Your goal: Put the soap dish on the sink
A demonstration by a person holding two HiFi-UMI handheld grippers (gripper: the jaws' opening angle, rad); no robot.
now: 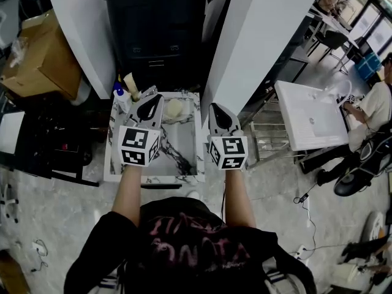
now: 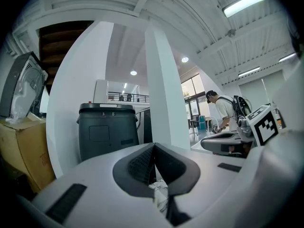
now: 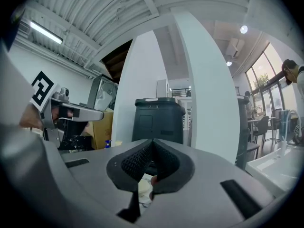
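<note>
While both grippers hover over it, the scene reads from largest to smallest. Two white pillars, one (image 1: 79,29) ahead-left of the left gripper (image 1: 154,98) and one (image 1: 263,35) ahead-right of the right gripper (image 1: 215,107), flank a single dark bin (image 1: 160,29) straight ahead of both. One cardboard box (image 1: 40,57) lies far to the left of the left gripper; one white table (image 1: 309,118) stands to the right of the right gripper. One marble sink (image 1: 177,176) sits beneath the left gripper, the right gripper at its right edge. Each gripper has its jaws pressed together with nothing between them. One cream soap dish (image 1: 174,108) rests at the sink's far end, between the two gripper tips, nearer the left. Small toiletries (image 1: 122,90), too crowded to count, stand just left of the left gripper's tip.
</note>
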